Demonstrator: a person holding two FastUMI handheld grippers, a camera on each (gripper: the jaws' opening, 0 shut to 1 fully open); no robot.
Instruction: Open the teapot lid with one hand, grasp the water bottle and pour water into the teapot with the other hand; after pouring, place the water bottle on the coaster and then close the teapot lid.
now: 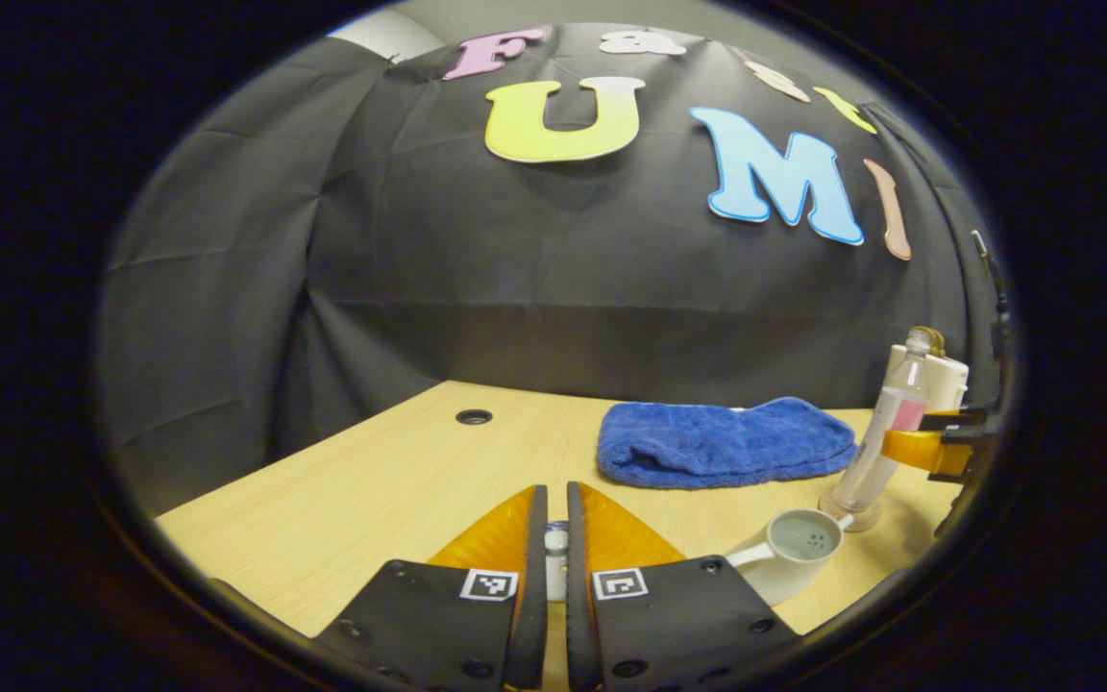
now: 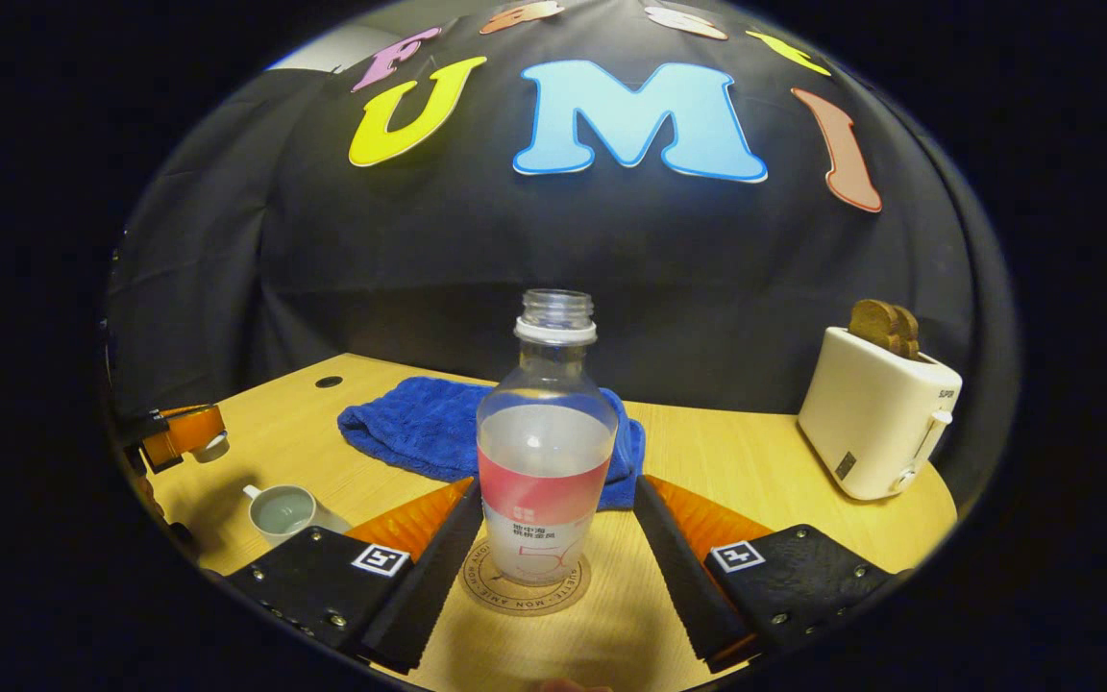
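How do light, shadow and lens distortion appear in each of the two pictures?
Left gripper view: fisheye bends the pale wooden table edge; the clear plastic water bottle leans near the rim. Right gripper view: it stands sharp and upright on the round coaster; the white teapot sits in a soft shadow.

You have: one water bottle, uncapped. One coaster. One teapot, lid off. One teapot lid, held in your left claw. One blue towel. One toaster, two toast slices. One desk, one grommet hole. Two claws; right claw.
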